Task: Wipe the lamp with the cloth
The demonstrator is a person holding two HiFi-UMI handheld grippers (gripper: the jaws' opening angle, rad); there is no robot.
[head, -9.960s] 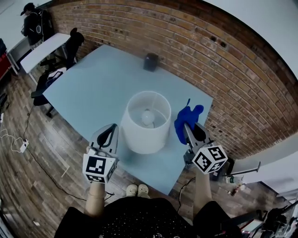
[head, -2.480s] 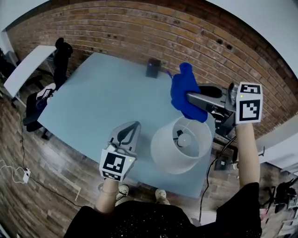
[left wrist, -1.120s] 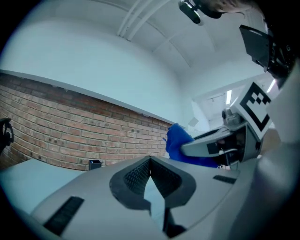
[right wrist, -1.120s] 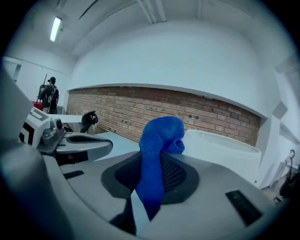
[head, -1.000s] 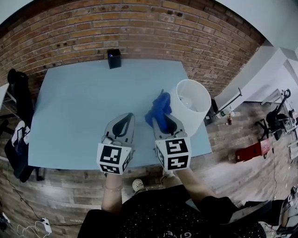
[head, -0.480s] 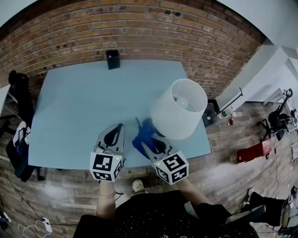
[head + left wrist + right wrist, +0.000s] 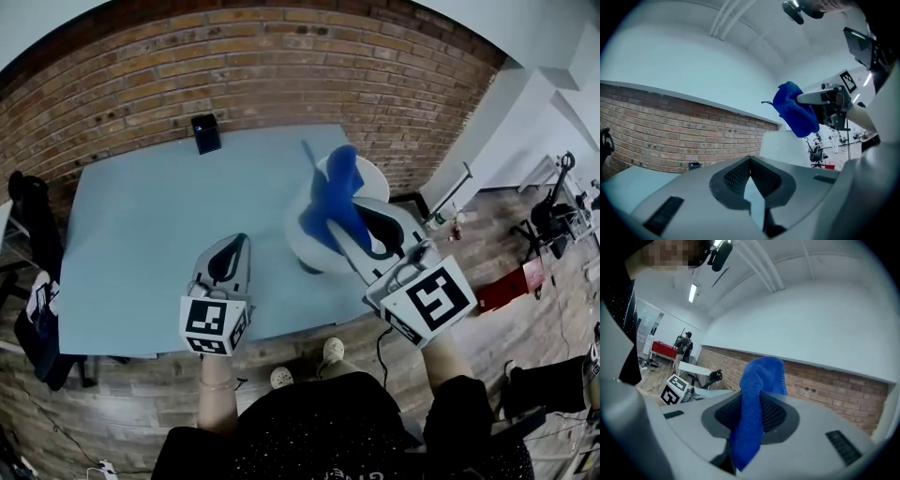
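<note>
1. Pale blue table [image 7: 141, 234], near edge at 6 o'clock, brick wall [image 7: 281, 56] beyond.
2. Left gripper [image 7: 232, 251] is at 7 o'clock of the lamp [image 7: 302, 239]. Jaws together, nothing between them, idle over the table.
3. Right gripper [image 7: 345, 217] has its jaws clamped on the blue cloth [image 7: 330, 192], which is held over the lamp shade.
4. Cloth-to-shade contact cannot be told. Judgement: wiping is at hand or under way, coverage unknown.

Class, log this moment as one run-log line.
right claw: shut on blue cloth, over lamp shade | left claw: shut, empty, over table | wiping contact: unclear
</note>
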